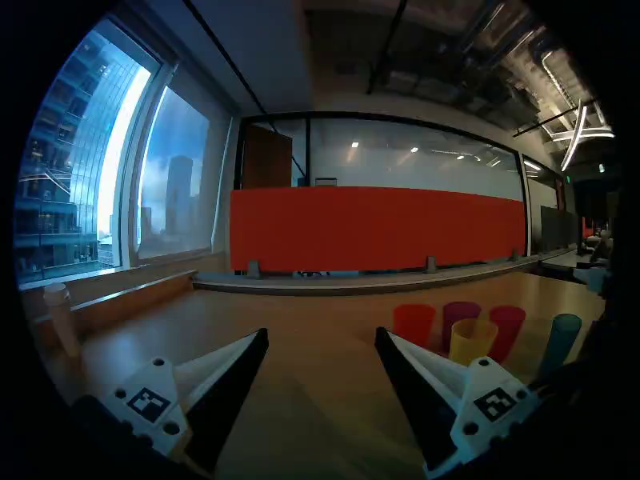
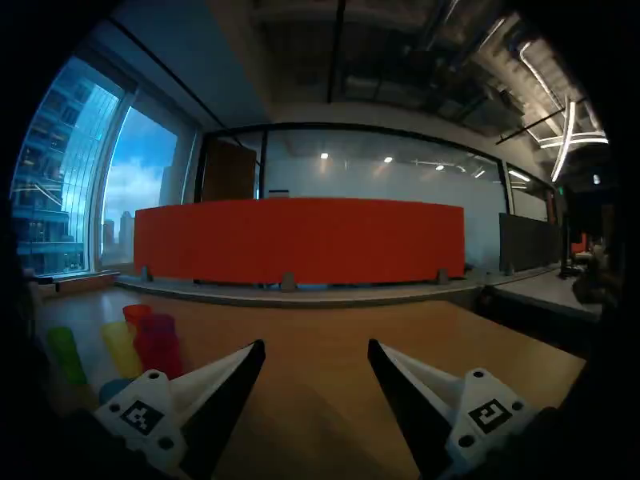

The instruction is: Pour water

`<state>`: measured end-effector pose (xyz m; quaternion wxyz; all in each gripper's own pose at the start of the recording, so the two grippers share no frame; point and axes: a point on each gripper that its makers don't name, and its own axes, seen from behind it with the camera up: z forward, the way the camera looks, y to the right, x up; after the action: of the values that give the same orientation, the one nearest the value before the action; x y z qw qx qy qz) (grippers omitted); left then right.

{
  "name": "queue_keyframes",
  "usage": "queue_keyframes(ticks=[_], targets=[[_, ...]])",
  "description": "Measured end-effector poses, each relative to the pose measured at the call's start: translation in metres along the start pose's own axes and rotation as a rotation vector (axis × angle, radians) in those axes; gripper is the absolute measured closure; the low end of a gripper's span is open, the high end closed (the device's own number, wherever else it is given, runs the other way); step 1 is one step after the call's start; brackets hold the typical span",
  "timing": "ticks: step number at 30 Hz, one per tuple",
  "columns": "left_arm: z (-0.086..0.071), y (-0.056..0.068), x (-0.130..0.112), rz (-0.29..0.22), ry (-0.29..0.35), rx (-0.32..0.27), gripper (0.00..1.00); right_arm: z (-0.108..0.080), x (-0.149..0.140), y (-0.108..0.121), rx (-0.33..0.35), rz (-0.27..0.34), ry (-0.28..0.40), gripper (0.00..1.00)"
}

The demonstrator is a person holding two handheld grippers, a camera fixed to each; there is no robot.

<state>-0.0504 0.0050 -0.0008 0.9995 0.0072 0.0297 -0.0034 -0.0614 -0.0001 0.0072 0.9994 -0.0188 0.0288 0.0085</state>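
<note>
In the left gripper view my left gripper [image 1: 322,334] is open over the wooden table [image 1: 320,320], nothing between its fingers. Right of it stand several plastic cups: a red cup [image 1: 414,322], a magenta cup [image 1: 462,318], a yellow cup [image 1: 471,340], another red cup [image 1: 507,330] and a teal cup [image 1: 561,340]. In the right gripper view my right gripper [image 2: 316,346] is open and empty over the table [image 2: 336,336]. At its left stand a green cup [image 2: 65,354], a yellow cup [image 2: 121,346], a red cup [image 2: 137,315] and a magenta cup [image 2: 161,342].
A long red divider panel [image 1: 376,228] runs along the table's far edge. Large windows [image 1: 88,184] line the left wall. A pale tube-shaped cup [image 1: 61,318] stands by the window ledge at far left. A second desk [image 2: 544,288] lies to the right.
</note>
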Motion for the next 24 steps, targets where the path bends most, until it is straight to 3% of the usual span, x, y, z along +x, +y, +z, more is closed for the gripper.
queue_keyframes(ticks=[24], targets=[[0.0, 0.0003, 0.0005, 0.0, 0.0, 0.0, 0.0, 0.0001, -0.0019, 0.0007, -0.001, 0.002, -0.002, 0.01]])
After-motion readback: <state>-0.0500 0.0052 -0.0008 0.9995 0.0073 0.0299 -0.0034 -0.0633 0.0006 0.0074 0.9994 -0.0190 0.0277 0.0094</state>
